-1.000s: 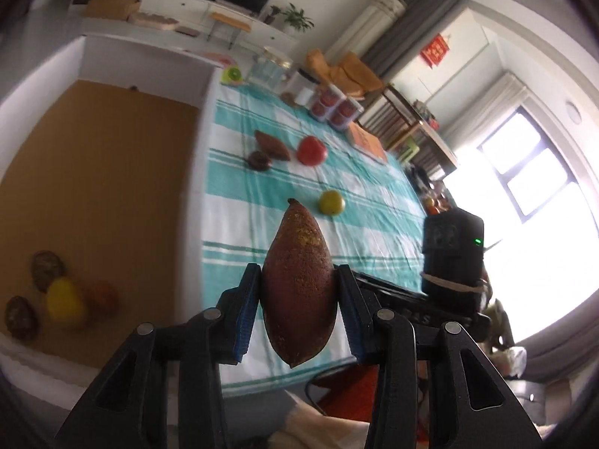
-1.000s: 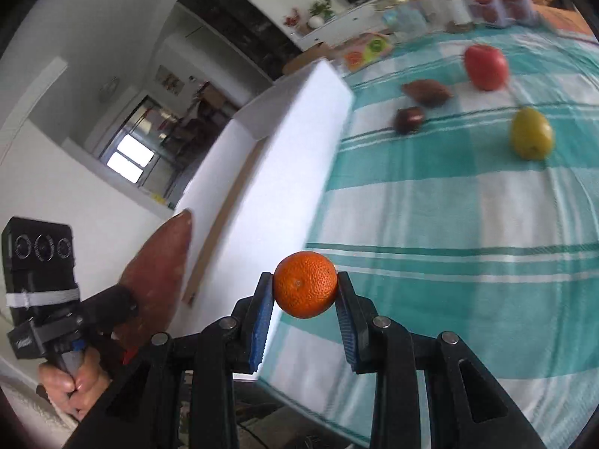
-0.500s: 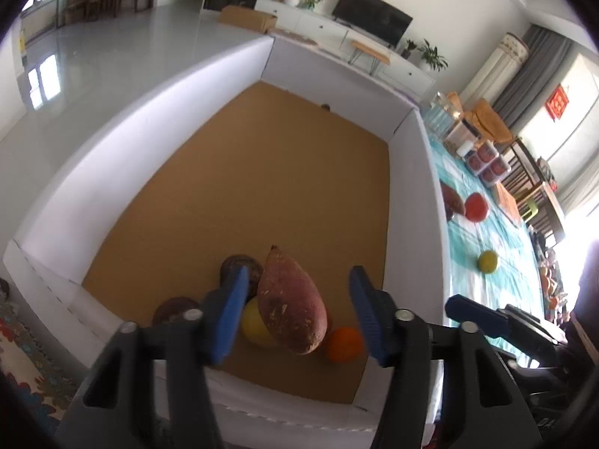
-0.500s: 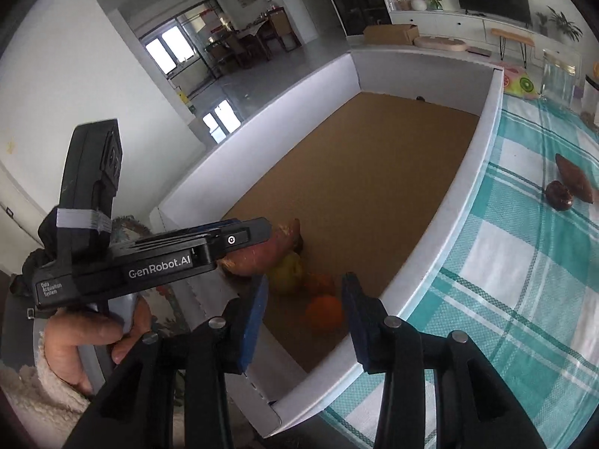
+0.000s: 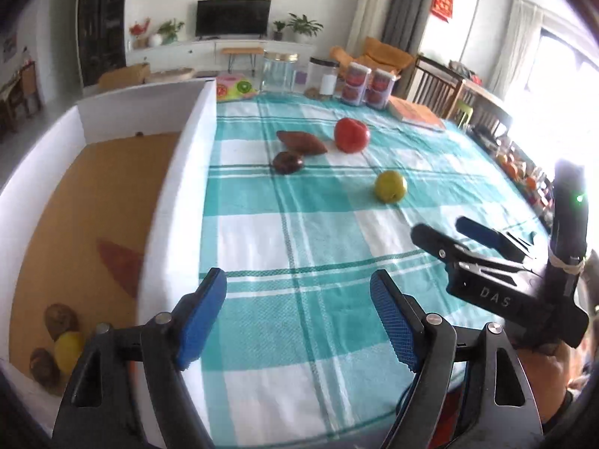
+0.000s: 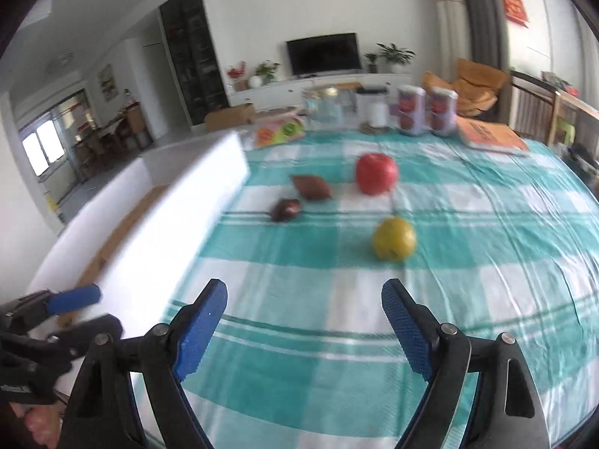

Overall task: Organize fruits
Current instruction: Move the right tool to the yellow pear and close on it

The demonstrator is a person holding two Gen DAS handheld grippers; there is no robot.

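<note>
Both grippers are open and empty over the near part of the teal checked tablecloth [image 5: 284, 232]. My left gripper [image 5: 299, 318] is beside the white-walled box [image 5: 176, 202], which holds a sweet potato [image 5: 121, 262], a yellow fruit [image 5: 69, 348] and two brown fruits. My right gripper [image 6: 303, 329] also shows in the left wrist view [image 5: 475, 243]. On the cloth lie a red apple [image 6: 376, 174], a yellow fruit [image 6: 394, 238], a sweet potato [image 6: 310, 186] and a dark round fruit [image 6: 286, 209], all well ahead of both grippers.
Jars [image 5: 368, 86], clear containers [image 5: 280, 71], a fruit-print box [image 5: 234, 88] and an orange book [image 5: 417, 114] line the table's far edge. The box's white wall stands along the cloth's left side. Chairs stand at the right.
Both grippers have swung from over the box back to the table. The sweet potato and the orange they dropped stay in the box. Both now hold nothing and stand wider open.
</note>
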